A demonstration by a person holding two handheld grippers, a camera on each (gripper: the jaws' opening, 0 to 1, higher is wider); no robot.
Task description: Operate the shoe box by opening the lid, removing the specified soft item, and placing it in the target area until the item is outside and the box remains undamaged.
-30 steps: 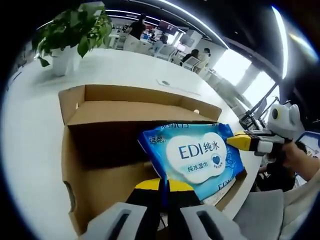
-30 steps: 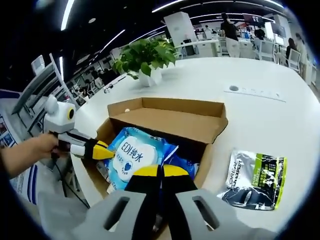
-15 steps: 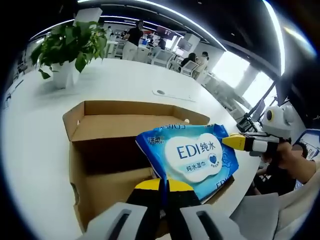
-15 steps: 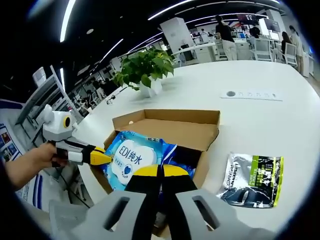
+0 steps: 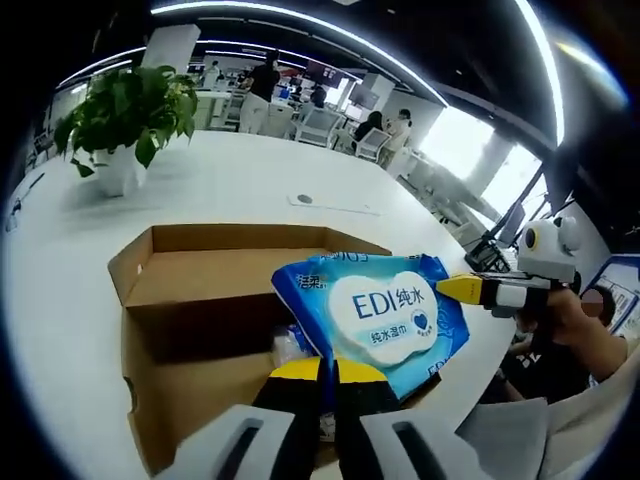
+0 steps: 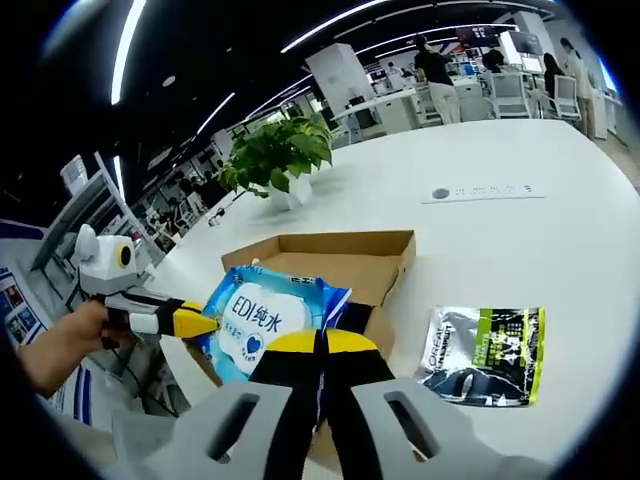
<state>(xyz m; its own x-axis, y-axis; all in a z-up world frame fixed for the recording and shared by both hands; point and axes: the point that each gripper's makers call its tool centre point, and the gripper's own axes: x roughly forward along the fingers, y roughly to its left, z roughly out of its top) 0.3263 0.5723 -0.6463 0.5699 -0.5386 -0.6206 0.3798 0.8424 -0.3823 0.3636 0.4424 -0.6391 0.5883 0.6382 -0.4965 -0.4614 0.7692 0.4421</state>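
An open cardboard shoe box [image 5: 200,270] [image 6: 345,255] lies on the white table with its lid folded back. A blue wet-wipes pack marked EDI [image 5: 385,310] [image 6: 255,320] hangs above the box's near side. My left gripper [image 5: 325,372] is shut on the pack's lower edge; it enters the right gripper view from the left [image 6: 195,322], held by a hand. My right gripper [image 6: 320,343] is shut on the pack's other edge; its yellow tip [image 5: 462,290] meets the pack's right corner. A pale item [image 5: 288,345] lies inside the box, partly hidden.
A silver and green pouch [image 6: 485,355] lies flat on the table right of the box. A potted plant [image 5: 125,110] [image 6: 280,150] stands at the table's far side. People and chairs are in the office behind.
Both grippers have risen with the wipes pack, which now hangs higher above the box. The box looks smaller and lower in both views as the cameras pulled away.
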